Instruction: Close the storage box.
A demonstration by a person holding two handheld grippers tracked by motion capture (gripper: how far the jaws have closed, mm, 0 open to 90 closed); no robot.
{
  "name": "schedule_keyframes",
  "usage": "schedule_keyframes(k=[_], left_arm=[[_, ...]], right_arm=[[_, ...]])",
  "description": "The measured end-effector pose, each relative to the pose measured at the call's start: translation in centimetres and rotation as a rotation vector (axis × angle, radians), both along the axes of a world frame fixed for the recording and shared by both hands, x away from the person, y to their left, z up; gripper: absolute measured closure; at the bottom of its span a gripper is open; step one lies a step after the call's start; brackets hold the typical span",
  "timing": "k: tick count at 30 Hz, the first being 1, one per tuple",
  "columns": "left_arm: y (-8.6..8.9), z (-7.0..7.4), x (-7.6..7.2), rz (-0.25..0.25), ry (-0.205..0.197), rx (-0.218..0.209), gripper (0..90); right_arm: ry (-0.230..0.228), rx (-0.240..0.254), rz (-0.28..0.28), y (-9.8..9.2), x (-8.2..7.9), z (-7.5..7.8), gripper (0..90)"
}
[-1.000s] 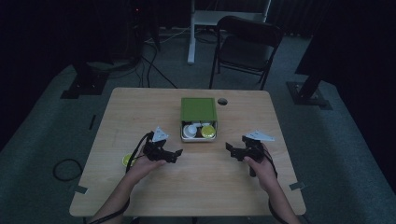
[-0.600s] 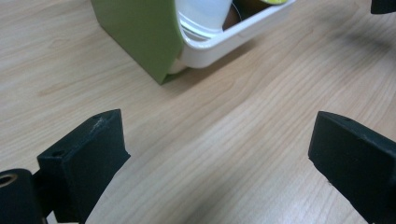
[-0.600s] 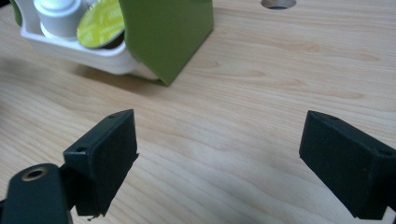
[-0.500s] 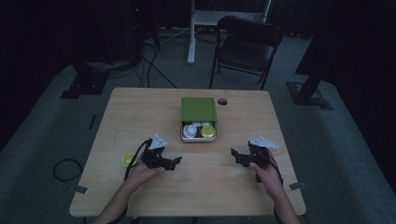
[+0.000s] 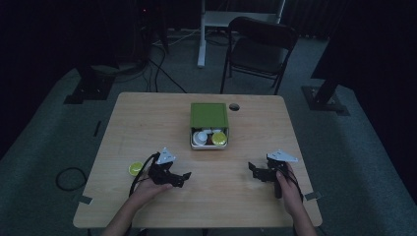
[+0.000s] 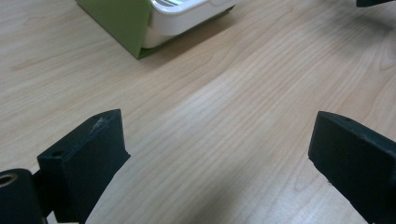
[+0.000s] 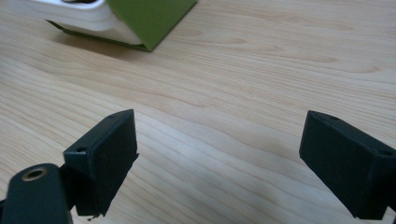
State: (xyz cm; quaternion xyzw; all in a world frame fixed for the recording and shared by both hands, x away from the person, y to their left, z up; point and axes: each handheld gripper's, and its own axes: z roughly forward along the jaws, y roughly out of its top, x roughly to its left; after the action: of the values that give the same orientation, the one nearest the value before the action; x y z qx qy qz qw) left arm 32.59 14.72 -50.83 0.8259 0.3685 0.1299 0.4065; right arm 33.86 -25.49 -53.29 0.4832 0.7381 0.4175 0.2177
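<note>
A green box with a white tray pulled out of its near end sits mid-table; the tray holds white pieces and a yellow-green round lid. In the left gripper view the box lies ahead at upper left, and in the right gripper view the box is at the top. My left gripper rests low over the near left of the table, open and empty. My right gripper is at the near right, also open with nothing between its jaws.
A small yellow-green disc lies on the wooden table left of my left gripper. A dark round hole sits beside the box. A black chair stands beyond the far edge; cables run across the floor.
Both grippers have drawn back toward the table's near edge and lowered, away from the box. The box and its tray have not moved.
</note>
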Motion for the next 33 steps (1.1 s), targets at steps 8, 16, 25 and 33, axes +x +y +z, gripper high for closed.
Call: schedule_keyframes(k=[8, 16, 25, 33], left_arm=[[0.3, -0.1, -0.9, 0.002, 0.017, 0.008, 4.2], [0.6, -0.5, -1.8, 0.004, 0.038, 0.033, 4.3], [0.8, -1.3, -2.2, 0.029, 0.056, 0.04, 4.3], [0.8, -2.1, -2.2, 0.09, 0.054, 0.033, 4.3]], right_arm=[[-0.002, -0.022, -0.058, -1.7, -1.0, 0.0, 11.0], [-0.013, -0.001, -0.151, -3.6, -2.1, 0.0, 11.0], [0.009, -0.017, -0.222, -4.9, -2.8, -0.4, 11.0], [0.064, -0.057, -0.296, -5.2, -2.9, -1.1, 11.0]])
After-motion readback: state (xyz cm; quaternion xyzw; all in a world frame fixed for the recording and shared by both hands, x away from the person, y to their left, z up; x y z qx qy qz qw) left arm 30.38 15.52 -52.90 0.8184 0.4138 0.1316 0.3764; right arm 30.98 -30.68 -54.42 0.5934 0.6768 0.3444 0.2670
